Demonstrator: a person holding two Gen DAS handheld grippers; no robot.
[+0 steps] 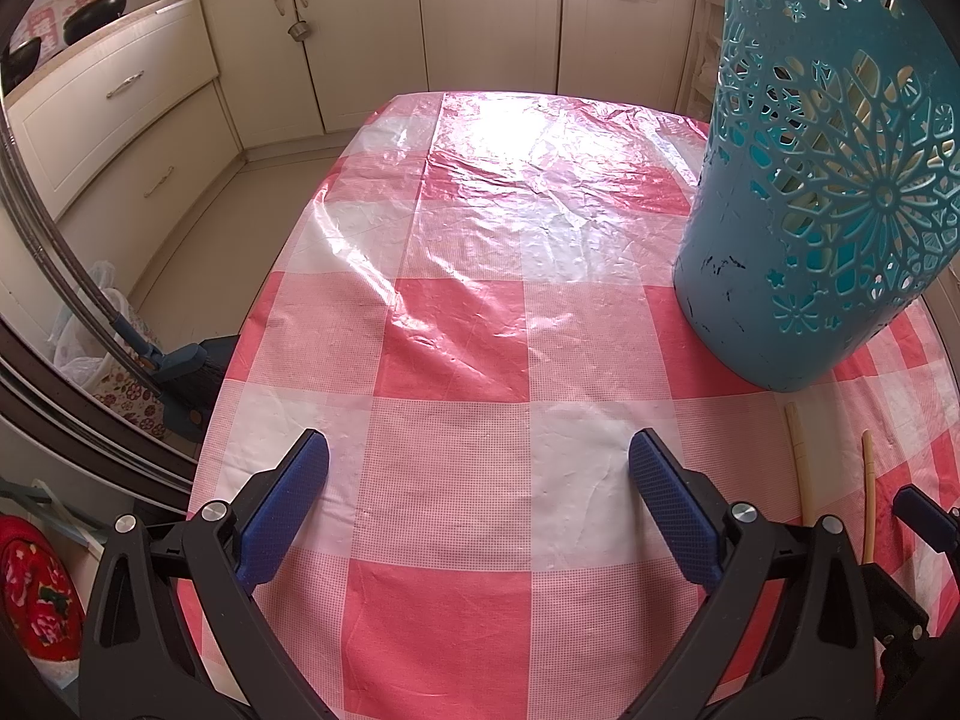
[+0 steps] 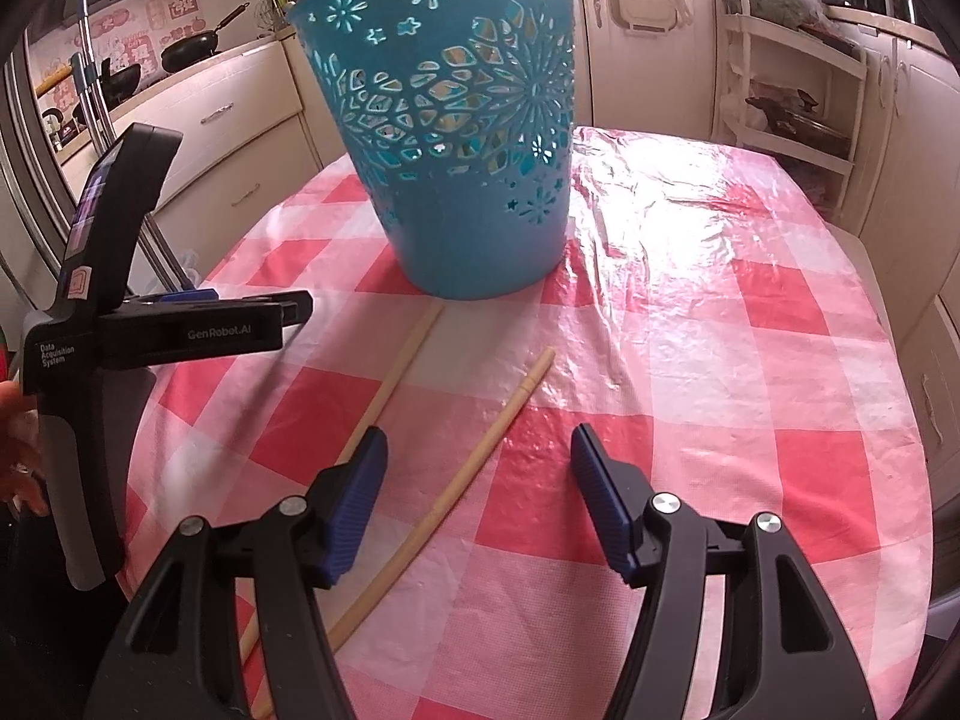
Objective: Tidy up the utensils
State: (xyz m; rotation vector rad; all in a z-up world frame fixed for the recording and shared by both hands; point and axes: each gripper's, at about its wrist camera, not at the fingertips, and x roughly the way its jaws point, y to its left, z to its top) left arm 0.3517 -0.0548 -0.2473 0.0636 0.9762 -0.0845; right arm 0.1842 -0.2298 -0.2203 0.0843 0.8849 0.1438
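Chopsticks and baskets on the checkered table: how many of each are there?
Loose chopsticks on the tablecloth: 2, one nearer the left tongs and one in front of the right tongs
Teal cut-out baskets: 1
Total: 3
Pale sticks show through the basket's holes, too hidden to count.

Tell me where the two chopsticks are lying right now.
Both chopsticks lie on the checked tablecloth in front of the blue basket; in the right wrist view, one runs between the right gripper's open jaws.
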